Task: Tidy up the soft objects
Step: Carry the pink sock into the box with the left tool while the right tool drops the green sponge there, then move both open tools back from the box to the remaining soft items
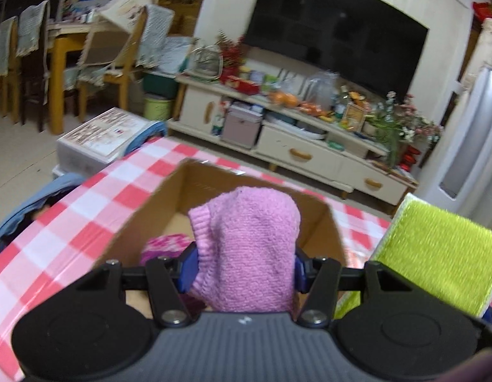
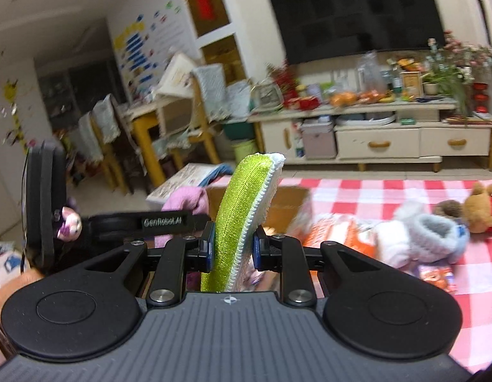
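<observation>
My left gripper (image 1: 244, 270) is shut on a pink knitted cloth (image 1: 246, 242) and holds it upright over an open cardboard box (image 1: 150, 213) on the red-and-white checked table (image 1: 70, 222). A magenta knitted item (image 1: 164, 246) lies inside the box. My right gripper (image 2: 233, 248) is shut on a lime green pad with a white edge (image 2: 242, 210), held upright just right of the box (image 2: 290, 203). That green pad (image 1: 437, 261) also fills the right side of the left wrist view. In the right wrist view the left gripper's body (image 2: 118, 222) and the pink cloth (image 2: 185, 203) show at left.
On the table at right lie an orange packet (image 2: 335, 238), a white and grey fluffy item (image 2: 427, 238), a brown plush bear (image 2: 481, 210) and a small printed packet (image 2: 437, 275). Beyond the table stand a cluttered TV cabinet (image 1: 296, 146), a storage box (image 1: 99, 140) and chairs (image 1: 118, 63).
</observation>
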Demonstrator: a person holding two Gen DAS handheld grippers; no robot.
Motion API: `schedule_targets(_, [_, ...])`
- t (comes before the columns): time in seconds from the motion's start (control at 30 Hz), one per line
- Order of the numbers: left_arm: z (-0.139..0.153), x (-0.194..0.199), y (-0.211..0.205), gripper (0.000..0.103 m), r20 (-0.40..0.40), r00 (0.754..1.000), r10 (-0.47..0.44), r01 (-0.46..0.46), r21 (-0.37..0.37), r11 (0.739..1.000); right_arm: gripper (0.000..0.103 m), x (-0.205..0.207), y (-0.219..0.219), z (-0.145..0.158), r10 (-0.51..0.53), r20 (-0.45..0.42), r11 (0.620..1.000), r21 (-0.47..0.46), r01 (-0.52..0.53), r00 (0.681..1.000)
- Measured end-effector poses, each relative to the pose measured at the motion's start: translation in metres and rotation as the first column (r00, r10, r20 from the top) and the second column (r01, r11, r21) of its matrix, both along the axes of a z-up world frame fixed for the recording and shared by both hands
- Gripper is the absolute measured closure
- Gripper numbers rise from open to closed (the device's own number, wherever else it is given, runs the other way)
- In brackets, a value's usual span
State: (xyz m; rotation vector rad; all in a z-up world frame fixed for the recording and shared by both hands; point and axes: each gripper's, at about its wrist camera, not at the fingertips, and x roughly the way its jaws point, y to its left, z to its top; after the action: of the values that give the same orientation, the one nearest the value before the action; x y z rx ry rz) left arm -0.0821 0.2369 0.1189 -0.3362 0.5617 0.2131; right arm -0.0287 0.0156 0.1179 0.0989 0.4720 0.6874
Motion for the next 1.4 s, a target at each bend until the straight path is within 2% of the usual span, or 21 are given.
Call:
schedule_targets(0.23, [-0.009,-0.004,0.014,0.046,-0.054,0.998,0.031,-0.031,-0.005,1.000,0.073,0.010,0.028,-0.015,0.044,-0.060,0.996,-0.081,-0.049,0.997])
schedule_targets(0.33, [-0.009,-0.007,0.013,0.037,-0.069,0.997,0.045,-0.045,0.007,0.999,0.066,0.012,0.035,-0.019,0.050,-0.093,0.991,-0.117,-0.061,0.994])
schedule_targets(0.4, [-0.007,-0.009,0.012,0.031,-0.058,0.997,0.052,-0.051,0.019,0.999,0.042,0.007,0.037,-0.019,0.037,-0.091,0.990,-0.132,-0.049,0.995])
schedule_targets(0.43, [-0.006,-0.010,0.011,0.024,-0.049,0.997,0.055,-0.054,0.031,0.998,0.024,-0.003,0.033,-0.017,0.035,-0.084,0.991,-0.127,-0.046,0.996])
schedule_targets(0.47, [-0.004,-0.010,0.011,0.017,-0.041,0.997,0.059,-0.057,0.040,0.998,0.015,-0.005,0.032,-0.016,0.034,-0.080,0.992,-0.121,-0.044,0.996])
schedule_targets(0.57, [-0.001,-0.011,0.008,0.016,-0.021,0.998,0.058,-0.057,0.057,0.997,0.006,-0.007,0.027,-0.013,0.024,-0.057,0.993,-0.114,-0.030,0.998])
schedule_targets(0.87, [0.003,-0.010,0.004,0.009,0.004,0.999,0.052,-0.052,0.068,0.996,0.003,-0.009,0.015,-0.014,0.006,-0.038,0.999,-0.050,-0.008,0.999])
schedule_targets(1.07, [0.006,-0.012,0.010,0.009,0.017,0.996,0.087,-0.088,0.074,0.993,0.003,-0.010,0.026,-0.018,0.051,-0.044,0.999,-0.011,-0.052,0.998])
schedule_targets(1.23, [0.010,-0.017,0.029,0.008,0.041,0.986,0.162,-0.165,0.075,0.983,0.003,0.004,0.030,-0.026,0.133,-0.121,0.985,0.122,-0.118,0.984])
schedule_targets(1.4, [0.010,-0.021,0.042,0.008,0.048,0.975,0.215,-0.218,0.072,0.973,0.003,0.021,0.034,-0.038,0.165,-0.188,0.953,0.282,-0.108,0.968])
